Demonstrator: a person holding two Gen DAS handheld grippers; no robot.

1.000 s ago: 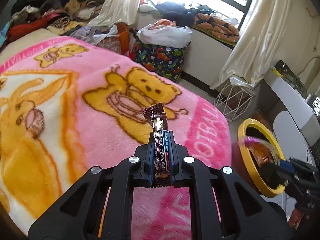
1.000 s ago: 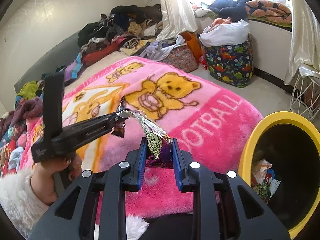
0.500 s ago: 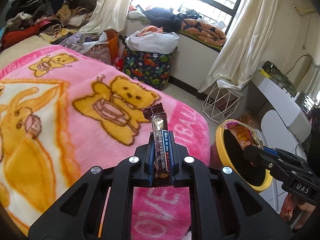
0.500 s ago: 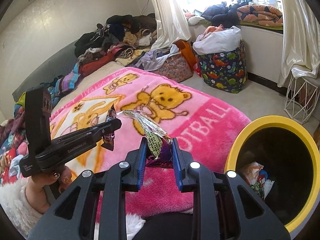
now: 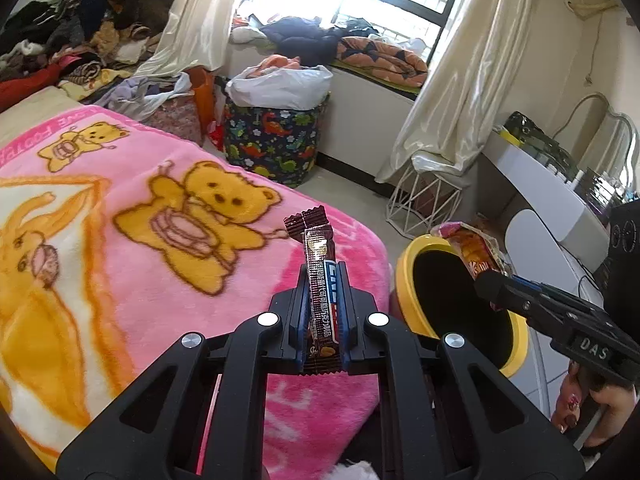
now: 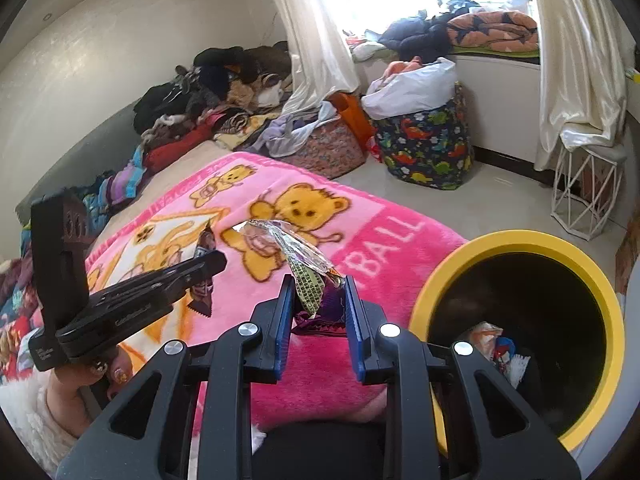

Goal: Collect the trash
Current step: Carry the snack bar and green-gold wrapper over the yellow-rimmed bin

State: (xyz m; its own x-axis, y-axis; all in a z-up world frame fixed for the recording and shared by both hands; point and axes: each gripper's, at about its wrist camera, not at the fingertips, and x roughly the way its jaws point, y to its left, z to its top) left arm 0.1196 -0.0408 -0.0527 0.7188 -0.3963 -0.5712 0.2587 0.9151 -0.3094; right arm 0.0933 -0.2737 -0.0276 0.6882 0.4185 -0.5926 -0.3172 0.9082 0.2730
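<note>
Here both jaws clamp wrappers: brown bar wrapper (image 5: 320,280), crumpled foil wrapper (image 6: 308,276).

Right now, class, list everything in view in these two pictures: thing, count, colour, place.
brown wrapper: one, brown with a blue label, upright between the left gripper's fingers
foil wrapper: one, silver and purple, between the right gripper's fingers
bin: one, yellow rim, dark inside, on the floor beside the bed, some trash at the bottom
blanket: one, pink with yellow bears, on the bed
fabric basket: one, dark dinosaur print, white bag on top, below the window
clothes pile: one, mixed colours, far side of the bed
wire stool: one, white, by the curtain
curtains: two, cream, at the window
left gripper: one, black, shut
right gripper: one, black, shut
</note>
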